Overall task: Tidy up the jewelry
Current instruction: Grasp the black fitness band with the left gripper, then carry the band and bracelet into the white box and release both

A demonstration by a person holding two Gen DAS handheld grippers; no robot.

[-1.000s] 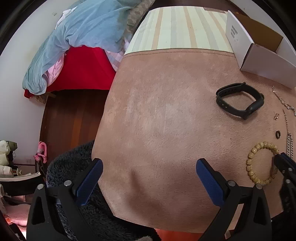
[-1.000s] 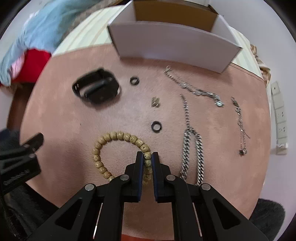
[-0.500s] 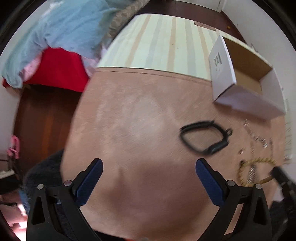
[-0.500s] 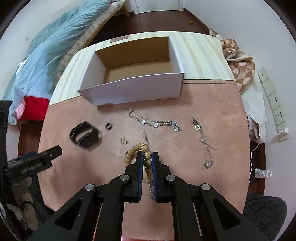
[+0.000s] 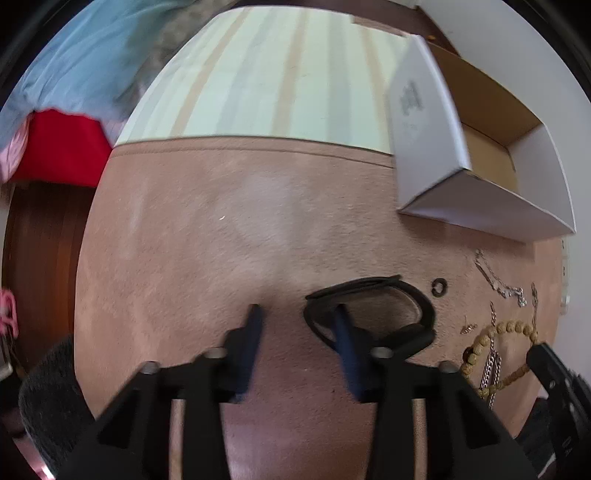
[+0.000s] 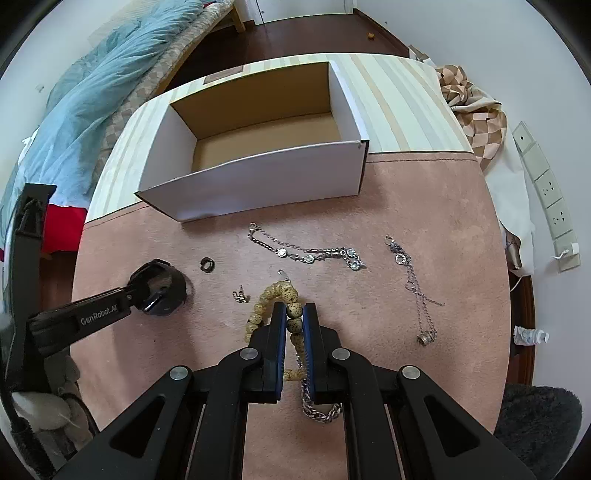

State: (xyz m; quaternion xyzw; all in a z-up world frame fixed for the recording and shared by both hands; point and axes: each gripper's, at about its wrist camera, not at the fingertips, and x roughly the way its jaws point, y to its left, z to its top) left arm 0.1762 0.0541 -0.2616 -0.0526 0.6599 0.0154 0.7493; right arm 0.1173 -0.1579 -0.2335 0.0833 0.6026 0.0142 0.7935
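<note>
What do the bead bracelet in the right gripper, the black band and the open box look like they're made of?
Bead bracelet: likely wood or seed, matte tan, dark-speckled beads. Black band: probably rubber or silicone, smooth, slightly glossy, flexing loop. Box: cardboard, white outside, plain brown inside, folded edges.

A home bedroom, rumpled blue duvet (image 6: pixel 92 96) on a bed behind the cloth-covered table (image 6: pixel 424 258), dark wood floor (image 6: pixel 295 33) beyond it, wall sockets (image 6: pixel 546 199) to its right
</note>
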